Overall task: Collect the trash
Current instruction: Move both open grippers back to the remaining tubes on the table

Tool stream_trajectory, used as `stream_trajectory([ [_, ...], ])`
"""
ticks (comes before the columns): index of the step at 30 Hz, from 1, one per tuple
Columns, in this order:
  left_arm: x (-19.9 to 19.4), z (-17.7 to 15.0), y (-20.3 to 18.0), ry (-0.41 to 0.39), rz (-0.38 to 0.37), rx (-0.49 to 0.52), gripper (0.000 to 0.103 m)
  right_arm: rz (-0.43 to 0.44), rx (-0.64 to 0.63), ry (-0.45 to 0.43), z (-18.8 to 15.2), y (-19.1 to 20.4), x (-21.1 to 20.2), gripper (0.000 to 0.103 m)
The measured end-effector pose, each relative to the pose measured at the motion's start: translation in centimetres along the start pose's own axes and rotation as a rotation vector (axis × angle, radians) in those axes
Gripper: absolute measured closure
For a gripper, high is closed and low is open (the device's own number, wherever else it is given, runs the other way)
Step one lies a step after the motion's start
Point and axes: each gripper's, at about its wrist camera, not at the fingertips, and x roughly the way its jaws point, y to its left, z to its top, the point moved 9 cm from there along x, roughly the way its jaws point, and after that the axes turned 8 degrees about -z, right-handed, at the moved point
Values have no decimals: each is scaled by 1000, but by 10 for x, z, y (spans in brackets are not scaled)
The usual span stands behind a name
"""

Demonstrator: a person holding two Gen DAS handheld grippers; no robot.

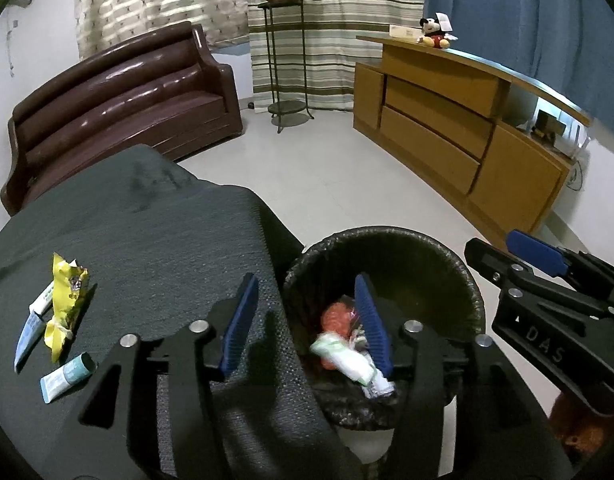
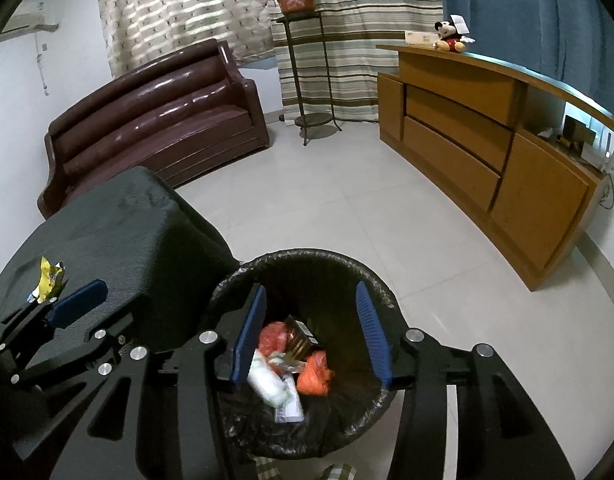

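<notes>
Sitting on the pale floor beside the dark-covered table (image 1: pixel 155 216), the round black bin (image 2: pixel 307 264) holds orange, white and brown trash. Both the left gripper (image 1: pixel 307 320) and the right gripper (image 2: pixel 313 332) hang open over it, holding nothing. A blurry white wrapper (image 1: pixel 347 360) hides part of the pile. A yellow wrapper (image 1: pixel 67 300) and two tubes (image 1: pixel 67 376) lie near the table's edge.

Bin (image 2: pixel 371 280), black liner, on floor just right of the dark table: holds orange wrappers (image 2: pixel 313 376), a white-green tube (image 1: pixel 347 360), a dark carton (image 2: pixel 301 338). Left on table: yellow wrapper (image 1: pixel 67 304), two tubes (image 1: pixel 67 376).
</notes>
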Motion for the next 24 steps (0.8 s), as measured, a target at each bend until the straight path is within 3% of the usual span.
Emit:
stream_trajectory([
  [8, -9, -2, 7, -8, 10, -7, 43, 7, 0, 1, 1, 0, -3, 56],
  [24, -33, -8, 32, -29, 38, -32, 42, 32, -35, 5, 2, 22, -6, 54],
])
